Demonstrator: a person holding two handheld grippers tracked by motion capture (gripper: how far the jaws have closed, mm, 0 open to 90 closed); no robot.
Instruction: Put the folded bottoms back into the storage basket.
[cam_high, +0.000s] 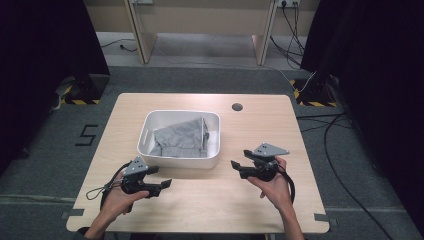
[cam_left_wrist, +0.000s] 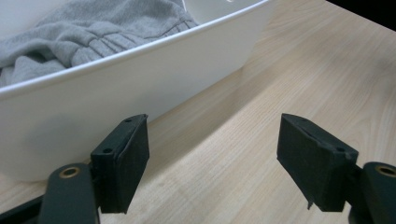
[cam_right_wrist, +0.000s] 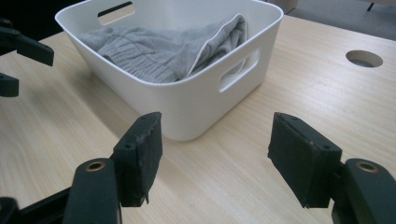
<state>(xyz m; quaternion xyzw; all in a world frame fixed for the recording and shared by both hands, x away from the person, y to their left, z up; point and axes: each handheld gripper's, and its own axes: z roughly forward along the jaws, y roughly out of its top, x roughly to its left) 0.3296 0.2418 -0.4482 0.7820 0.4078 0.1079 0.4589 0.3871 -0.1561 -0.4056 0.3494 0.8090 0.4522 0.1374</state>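
Step in hand: approach. Both claws hang low over the bench (cam_high: 260, 130), on the person's side of the white bin (cam_high: 178, 161); by my reading, nothing has yet been taken up.

Left claw (cam_high: 159, 181): jaws spread, nothing between them. In the left gripper view they face the bin's near wall (cam_left_wrist: 116, 98), close to it but apart from it.

Right claw (cam_high: 241, 166): jaws spread, bare. It sits off the bin's right near corner, pointing inward toward it.

Thing in question: grey garment (cam_high: 181, 139), lying crumpled inside the bin, wholly within the rim.

Appearance: soft knit, ribbed band visible at one edge (cam_right_wrist: 135, 60), a fold standing up toward the bin's right wall. It may be a sweater or sweatpants; the folds hide too much to tell.

Bin position: middle of the bench, flat on it, cut-out handles at its ends.

Next move, judged: a claw must rise over the rim, come down on a raised fold and pinch the cloth.
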